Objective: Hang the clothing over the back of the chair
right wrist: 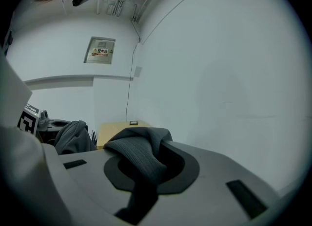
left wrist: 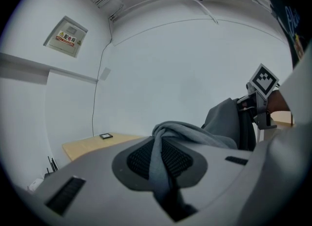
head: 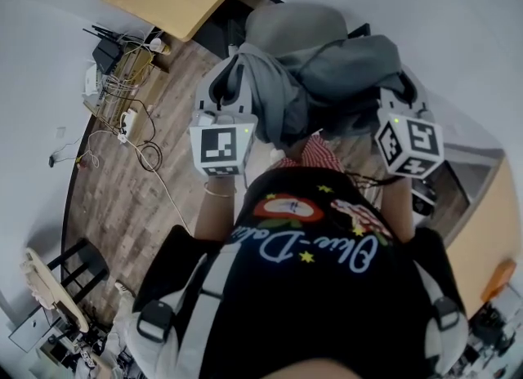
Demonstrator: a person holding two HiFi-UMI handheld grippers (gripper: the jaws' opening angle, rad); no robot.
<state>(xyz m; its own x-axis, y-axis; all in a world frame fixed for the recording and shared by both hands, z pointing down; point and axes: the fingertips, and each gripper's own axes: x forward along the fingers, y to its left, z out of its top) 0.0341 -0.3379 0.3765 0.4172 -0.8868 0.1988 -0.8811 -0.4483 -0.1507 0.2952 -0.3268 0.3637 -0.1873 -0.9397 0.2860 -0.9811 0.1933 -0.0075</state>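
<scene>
- Gripping the clothing (head: pixel 327 83) from both sides, neither claw is empty. The left gripper (left wrist: pixel 163 171) is clamped on a bunched grey fold that rises between its jaws and trails toward 2 o'clock in the left gripper view.
- The right gripper (right wrist: pixel 139 171) is closed on a ribbed-looking edge, perhaps a hem or cuff. The cloth spills up over the jaws toward 12 o'clock.
- From the head view, the garment hangs in the air as a slack grey bundle ahead of the person's chest. The left grip is at its 9 o'clock edge and the right grip at its 3 o'clock edge.
- The chair (head: pixel 294 22) shows its rounded grey back at 12 o'clock, just beyond the bundle. Whether cloth already touches it cannot be told.
- The clothing looks like a soft, limp knit of modest weight. It will probably sag between the grips rather than hold a shape, and it is in no way fragile.
- Two holds well apart along one edge suit it best, so that the middle spreads and can fall across the backrest.
- With its weight uneven front and back, it may slide off that smooth curved top.
</scene>
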